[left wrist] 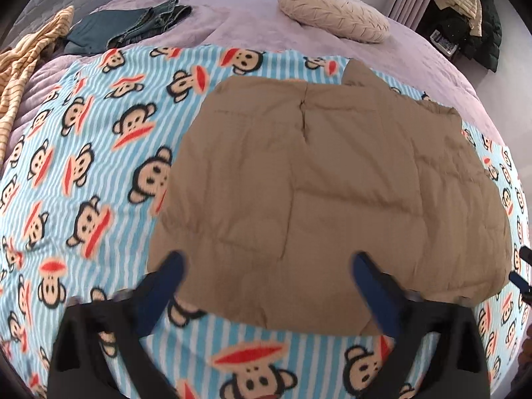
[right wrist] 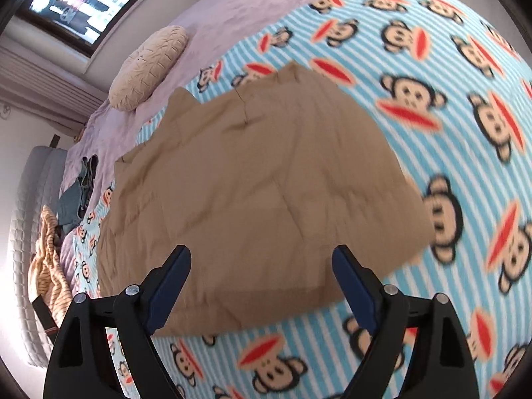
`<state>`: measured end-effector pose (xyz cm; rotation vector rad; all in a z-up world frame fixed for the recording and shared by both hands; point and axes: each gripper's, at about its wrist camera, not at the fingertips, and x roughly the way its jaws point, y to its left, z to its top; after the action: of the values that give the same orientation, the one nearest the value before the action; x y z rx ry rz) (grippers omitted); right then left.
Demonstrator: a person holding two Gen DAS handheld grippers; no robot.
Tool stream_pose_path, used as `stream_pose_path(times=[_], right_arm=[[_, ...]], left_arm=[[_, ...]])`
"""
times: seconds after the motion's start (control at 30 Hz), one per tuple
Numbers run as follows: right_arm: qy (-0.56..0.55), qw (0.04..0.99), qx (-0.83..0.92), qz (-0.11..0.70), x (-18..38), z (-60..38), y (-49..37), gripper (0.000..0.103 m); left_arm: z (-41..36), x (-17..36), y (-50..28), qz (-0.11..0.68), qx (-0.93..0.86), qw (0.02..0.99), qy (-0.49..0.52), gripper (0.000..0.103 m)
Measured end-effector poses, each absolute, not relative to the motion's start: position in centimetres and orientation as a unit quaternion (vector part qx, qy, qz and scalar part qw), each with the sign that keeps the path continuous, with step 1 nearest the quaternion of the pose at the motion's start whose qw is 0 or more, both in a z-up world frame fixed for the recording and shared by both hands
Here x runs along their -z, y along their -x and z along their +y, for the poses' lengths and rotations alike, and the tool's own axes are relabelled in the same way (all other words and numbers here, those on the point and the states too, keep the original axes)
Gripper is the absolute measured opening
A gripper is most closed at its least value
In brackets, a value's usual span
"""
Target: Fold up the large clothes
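A tan quilted garment [left wrist: 329,179] is seen lying flat on a blue-striped monkey-print blanket [left wrist: 83,173] spread over a bed [left wrist: 252,23]. It is already folded into a compact, roughly rectangular shape, with one corner poking out at its far edge. The left gripper [left wrist: 267,267] and the right gripper [right wrist: 261,261] are held above its near edge, fingers [right wrist: 173,282] spread wide, nothing held between them. The fold is judged nearly finished; a further fold or tidying may remain. Jeans [left wrist: 133,26] and a striped garment [left wrist: 30,63] lie apart, seemingly unfolded.
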<state>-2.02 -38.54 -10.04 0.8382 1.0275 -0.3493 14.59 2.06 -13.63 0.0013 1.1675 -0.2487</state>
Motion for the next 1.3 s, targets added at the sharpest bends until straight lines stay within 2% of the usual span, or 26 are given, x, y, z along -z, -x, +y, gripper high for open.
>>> stream_pose_path(times=[0.6,0.83,1.1,1.27,1.3], right_arm=[[-0.551,0.698,0.163,0.428,15.9,-37.5,7.1,0.09],[-0.596,0.679,0.162,0.397,17.8,-37.4,7.3,0.09],[-0.637,0.67,0.146,0.352,19.3,-38.0,5.9,0.09],[-0.652,0.666,0.131,0.338,19.8,-38.7,4.2,0.09],[-0.657,0.664,0.125,0.335,19.9,-38.8,3.9,0.094]], left_arm=[[3.2,17.1,-11.4,0.609,0.113,0.784,0.03,0.103],[4.7,18.2,-11.3,0.619,0.11,0.773,0.08,0.103],[6.4,19.6,-12.0,0.613,0.142,0.75,0.204,0.103],[6.6,21.2,-12.8,0.612,0.153,0.735,0.247,0.103],[6.6,21.6,-13.1,0.61,0.158,0.732,0.258,0.103]])
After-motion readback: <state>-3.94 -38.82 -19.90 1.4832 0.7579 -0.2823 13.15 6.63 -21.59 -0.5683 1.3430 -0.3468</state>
